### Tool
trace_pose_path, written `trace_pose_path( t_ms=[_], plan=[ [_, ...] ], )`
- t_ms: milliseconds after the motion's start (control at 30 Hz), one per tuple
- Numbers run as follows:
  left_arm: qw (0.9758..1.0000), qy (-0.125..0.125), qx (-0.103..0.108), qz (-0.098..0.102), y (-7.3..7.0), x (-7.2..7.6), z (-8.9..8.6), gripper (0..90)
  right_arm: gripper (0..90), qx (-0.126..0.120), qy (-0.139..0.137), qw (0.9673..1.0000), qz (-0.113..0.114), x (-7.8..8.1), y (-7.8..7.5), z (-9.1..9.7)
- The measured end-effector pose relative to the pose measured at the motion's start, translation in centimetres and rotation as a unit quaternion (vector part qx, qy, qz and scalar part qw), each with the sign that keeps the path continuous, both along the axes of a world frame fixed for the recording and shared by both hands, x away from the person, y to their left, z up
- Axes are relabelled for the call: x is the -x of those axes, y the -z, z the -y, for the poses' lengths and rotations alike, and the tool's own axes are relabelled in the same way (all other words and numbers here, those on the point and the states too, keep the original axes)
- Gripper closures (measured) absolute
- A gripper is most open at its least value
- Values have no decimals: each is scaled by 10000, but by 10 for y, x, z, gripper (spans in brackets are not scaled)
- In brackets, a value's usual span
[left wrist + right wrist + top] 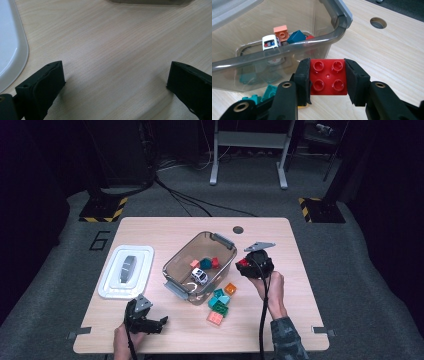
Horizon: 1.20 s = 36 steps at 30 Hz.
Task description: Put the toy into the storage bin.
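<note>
I am pinching the red brick (328,77) between my right gripper's (327,80) fingers, just outside the bin (342,18) wall, to drop it inside, while my left gripper (115,82) is idling wide open.

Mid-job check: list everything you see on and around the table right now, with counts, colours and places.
Clear grey plastic bin: one, table centre, lid off.
White bin lid: one, left of the bin.
Red four-stud building block: one, clamped in the right gripper beside the bin's corner.
Toy car: one, white, inside the bin.
Blocks in the bin: at least three; salmon, dark teal, red.
Loose blocks on the table: about five; orange, teal, green, salmon, in front of the bin.
Wooden table: one, light, with a round hole near the far edge.
Left gripper: black, open, resting at the near edge.
Right gripper: black, shut on the red block.
</note>
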<state>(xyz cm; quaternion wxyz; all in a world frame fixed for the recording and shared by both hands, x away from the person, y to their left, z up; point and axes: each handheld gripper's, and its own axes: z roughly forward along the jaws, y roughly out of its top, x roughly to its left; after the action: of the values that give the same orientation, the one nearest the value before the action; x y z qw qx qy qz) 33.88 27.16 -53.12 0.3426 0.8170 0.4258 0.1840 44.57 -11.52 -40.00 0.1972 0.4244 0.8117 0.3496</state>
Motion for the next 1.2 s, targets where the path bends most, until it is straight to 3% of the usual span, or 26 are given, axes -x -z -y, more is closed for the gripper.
trace_pose_path(
  t_ms=[733,1200],
  plan=[
    [10000,1,-1,-1,0,0,0,10,587,-23,-10,9997,222,-19,-22,-11],
    [10000,3,0,0,0,0,0,10,587,-84,-190,9996,165,-37,-31,-33]
  ],
)
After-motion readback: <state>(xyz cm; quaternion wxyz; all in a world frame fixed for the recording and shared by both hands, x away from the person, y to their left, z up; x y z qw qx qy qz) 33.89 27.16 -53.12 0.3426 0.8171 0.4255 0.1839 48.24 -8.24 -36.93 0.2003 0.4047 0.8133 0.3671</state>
